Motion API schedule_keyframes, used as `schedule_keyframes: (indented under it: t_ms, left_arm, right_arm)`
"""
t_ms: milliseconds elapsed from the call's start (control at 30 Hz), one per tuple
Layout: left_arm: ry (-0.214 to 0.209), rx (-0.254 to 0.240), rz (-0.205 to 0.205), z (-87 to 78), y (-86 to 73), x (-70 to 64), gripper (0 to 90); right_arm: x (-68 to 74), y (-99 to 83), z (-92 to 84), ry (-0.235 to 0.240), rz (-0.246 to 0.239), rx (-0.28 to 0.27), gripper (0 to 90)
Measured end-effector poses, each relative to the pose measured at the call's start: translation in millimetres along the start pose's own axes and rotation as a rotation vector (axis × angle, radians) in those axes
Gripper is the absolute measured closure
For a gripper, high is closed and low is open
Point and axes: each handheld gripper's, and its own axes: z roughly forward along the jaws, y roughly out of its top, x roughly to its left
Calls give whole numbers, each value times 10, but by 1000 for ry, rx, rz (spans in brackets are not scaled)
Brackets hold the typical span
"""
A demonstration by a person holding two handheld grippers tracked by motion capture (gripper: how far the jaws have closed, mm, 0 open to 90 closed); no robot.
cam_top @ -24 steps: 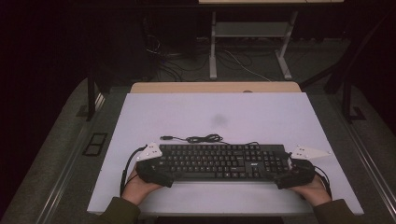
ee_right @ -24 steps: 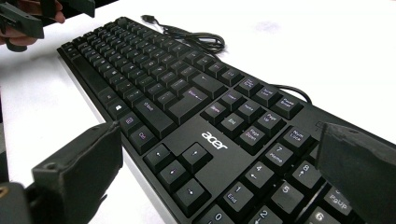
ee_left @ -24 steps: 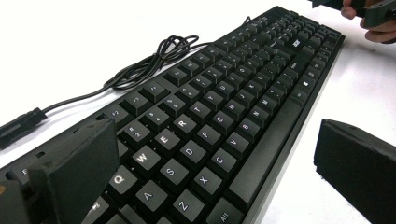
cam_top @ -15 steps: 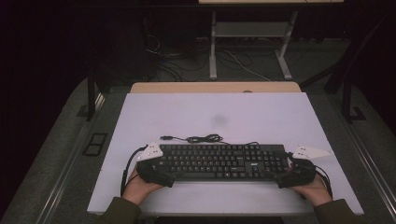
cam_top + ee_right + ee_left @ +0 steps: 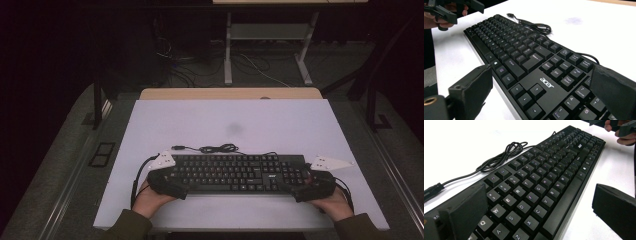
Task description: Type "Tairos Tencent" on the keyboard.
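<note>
A black keyboard (image 5: 235, 172) (image 5: 544, 177) (image 5: 524, 55) lies flat near the front of the white table (image 5: 230, 120). Its cable (image 5: 215, 148) is bunched behind it. My left gripper (image 5: 175, 181) (image 5: 539, 195) is open at the keyboard's left end, straddling it. One jaw stands over the back edge and the other is clear of the front edge. My right gripper (image 5: 300, 185) (image 5: 540, 75) is open at the right end. There one jaw sits by the number pad and the other just off the front edge. A hand holds each gripper.
The table's front edge is right behind the hands. A wooden desk edge (image 5: 230, 93) borders the far side, with a metal table frame (image 5: 265, 45) and floor cables beyond. Bare white surface stretches behind the keyboard.
</note>
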Motion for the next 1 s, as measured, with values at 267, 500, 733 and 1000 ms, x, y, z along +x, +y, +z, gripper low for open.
schedule_keyframes:
  t_ms: [267, 500, 733, 1000]
  left_arm:
    - [16, -7, 19, -30, 1, -40, 0]
    - [11, -12, 17, -24, 7, -39, 0]
    - [-4, -6, 17, 1, -6, -27, 0]
    - [-15, -8, 10, 18, -9, -28, 0]
  right_arm:
    - [42, 56, 80, 27, -8, 1, 43]
    - [81, 105, 135, 40, -18, -2, 44]
    - [85, 158, 176, 34, -12, -18, 44]
    - [91, 184, 232, 35, -11, -22, 44]
